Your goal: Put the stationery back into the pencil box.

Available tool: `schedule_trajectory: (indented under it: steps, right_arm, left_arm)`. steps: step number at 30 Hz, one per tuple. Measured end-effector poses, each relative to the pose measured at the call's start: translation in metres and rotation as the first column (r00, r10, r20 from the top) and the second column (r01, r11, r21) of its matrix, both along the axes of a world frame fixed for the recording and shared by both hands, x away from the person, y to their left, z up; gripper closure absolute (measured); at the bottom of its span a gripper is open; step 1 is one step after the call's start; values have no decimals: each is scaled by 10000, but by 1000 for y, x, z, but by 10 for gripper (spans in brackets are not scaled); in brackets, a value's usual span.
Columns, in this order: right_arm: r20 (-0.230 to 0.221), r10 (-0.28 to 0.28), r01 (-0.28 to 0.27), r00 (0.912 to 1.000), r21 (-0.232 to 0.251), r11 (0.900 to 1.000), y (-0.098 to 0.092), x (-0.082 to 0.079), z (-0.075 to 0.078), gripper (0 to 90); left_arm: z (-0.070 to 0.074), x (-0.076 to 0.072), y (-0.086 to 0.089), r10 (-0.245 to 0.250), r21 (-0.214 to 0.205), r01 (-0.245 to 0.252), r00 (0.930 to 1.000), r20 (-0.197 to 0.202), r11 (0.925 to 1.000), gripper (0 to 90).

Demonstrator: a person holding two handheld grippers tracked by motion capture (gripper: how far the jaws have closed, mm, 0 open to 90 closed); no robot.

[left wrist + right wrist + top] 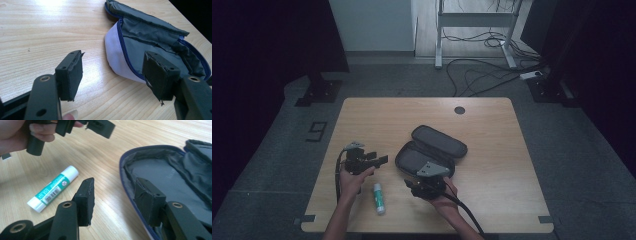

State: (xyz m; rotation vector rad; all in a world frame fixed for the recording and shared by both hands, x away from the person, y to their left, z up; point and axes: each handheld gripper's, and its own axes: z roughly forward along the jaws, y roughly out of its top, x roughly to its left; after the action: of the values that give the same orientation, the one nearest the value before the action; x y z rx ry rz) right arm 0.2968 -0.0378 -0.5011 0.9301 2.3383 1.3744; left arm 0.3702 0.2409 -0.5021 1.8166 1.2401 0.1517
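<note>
Glue stick [378, 198]: lies on the table [492, 130] near edge, between both hands, long axis running near-to-far.
Pencil case [430, 150]: unzipped, right of it.
Left gripper [379, 159]: fingers open, empty, nearer.
Right gripper [411, 186]: fingers parted, empty, at the case's rim.

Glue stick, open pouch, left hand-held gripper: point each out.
glue stick [53, 188], right gripper view, on the green label.
open pouch [412, 161], high view, on the inner lining of the near half.
left hand-held gripper [112, 75], left gripper view, midway between its fingertips.
</note>
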Motion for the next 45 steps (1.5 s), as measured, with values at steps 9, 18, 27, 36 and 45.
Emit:
schedule_trajectory:
  steps: [9,18,27,36,45]
  right_arm:
    - [-206,350,-352,9992,-52,9994,19,-4,-5,490]
    - [-101,305,-305,9995,-21,9995,40,-10,-13,487]
    - [-302,524,-516,9982,274,9983,61,-13,-19,485]
    - [-310,487,-482,9983,171,9987,77,-20,-24,467]
    - [-348,579,-584,9977,-134,9982,93,-24,-30,434]
  left_arm:
    - [-1,0,4,55,-55,-55,10000,-57,10000,333]
    - [2,-1,8,56,-182,-56,10000,4,9998,334]
    - [4,-1,11,94,-289,-94,10000,-2,9995,334]
    - [2,-1,12,57,-317,-59,10000,-55,9995,333]
    - [4,-3,15,260,-485,-254,9996,107,9985,341]
